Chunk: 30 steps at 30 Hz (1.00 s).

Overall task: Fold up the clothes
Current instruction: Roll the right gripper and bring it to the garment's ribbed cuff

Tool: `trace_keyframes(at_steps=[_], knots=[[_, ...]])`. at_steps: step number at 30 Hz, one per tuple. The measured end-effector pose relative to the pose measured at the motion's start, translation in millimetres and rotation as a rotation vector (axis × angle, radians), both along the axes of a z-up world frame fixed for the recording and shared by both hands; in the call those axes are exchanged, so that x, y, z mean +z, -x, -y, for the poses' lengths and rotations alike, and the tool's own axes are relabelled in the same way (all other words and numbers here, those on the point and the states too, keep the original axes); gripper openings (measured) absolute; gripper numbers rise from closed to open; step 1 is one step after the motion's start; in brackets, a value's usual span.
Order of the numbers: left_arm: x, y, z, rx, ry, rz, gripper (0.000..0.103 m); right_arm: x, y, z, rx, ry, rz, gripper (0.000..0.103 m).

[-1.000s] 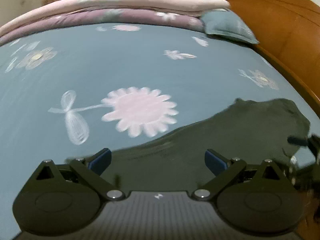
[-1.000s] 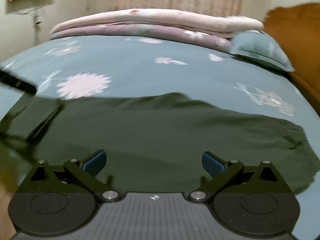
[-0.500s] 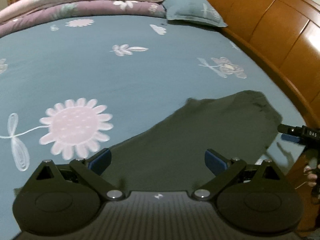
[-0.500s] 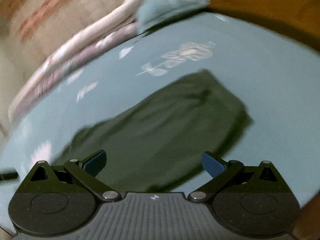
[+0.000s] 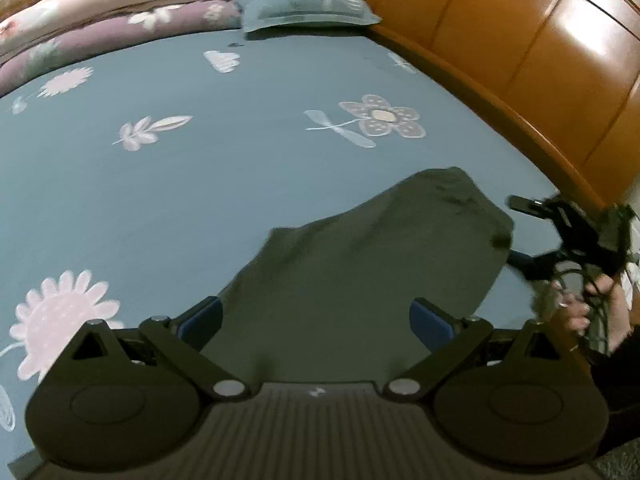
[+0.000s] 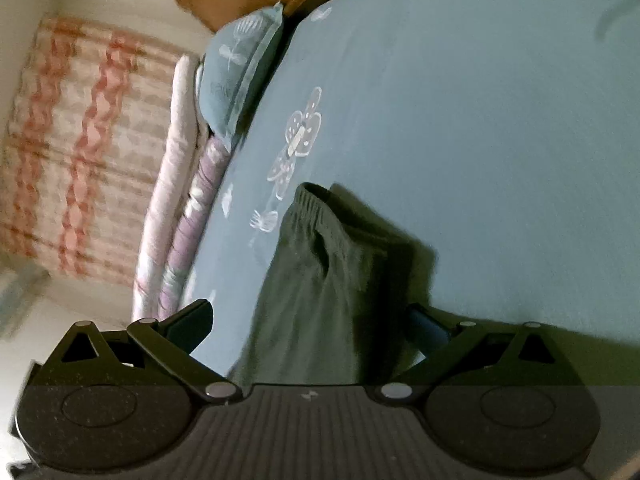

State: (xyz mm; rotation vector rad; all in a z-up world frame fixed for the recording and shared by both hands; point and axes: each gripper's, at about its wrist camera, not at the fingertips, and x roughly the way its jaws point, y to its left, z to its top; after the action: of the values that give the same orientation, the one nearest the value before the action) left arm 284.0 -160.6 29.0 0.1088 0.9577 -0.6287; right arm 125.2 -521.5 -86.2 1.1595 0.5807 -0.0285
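The trousers [image 5: 360, 272] lie on the bed [image 5: 240, 184], near its right edge in the left wrist view. Beyond the trousers a pillow [image 5: 300, 0] sits at the far end of the bed, touching the headboard [image 5: 540, 60], which runs along the bed's right side. Left of the pillow, folded quilts [image 5: 112, 12] lie stacked along the far edge. The right tongs [image 5: 536, 236] are just right of the trousers.
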Motion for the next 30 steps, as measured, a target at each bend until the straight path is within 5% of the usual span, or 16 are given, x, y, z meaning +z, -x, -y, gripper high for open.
trace_keyframes(at_steps=[11,17,23,30], knots=[[-6.9,-4.8,8.8,0.023,0.019,-0.03,0.099,5.5,3.2,-16.1,0.046,0.201,0.052,0.103],[-2.1,1.5,20.1,-0.006,0.02,0.001,0.099,9.0,-29.9,-12.7,0.075,0.312,0.074,0.103],[-5.0,3.6,19.6,0.0,0.033,-0.01,0.099,5.3,-2.9,-27.2,0.113,0.253,0.119,0.103],[-2.5,6.9,30.7,-0.041,0.049,-0.009,0.099,5.9,-39.3,-15.9,0.137,0.229,0.124,0.103]])
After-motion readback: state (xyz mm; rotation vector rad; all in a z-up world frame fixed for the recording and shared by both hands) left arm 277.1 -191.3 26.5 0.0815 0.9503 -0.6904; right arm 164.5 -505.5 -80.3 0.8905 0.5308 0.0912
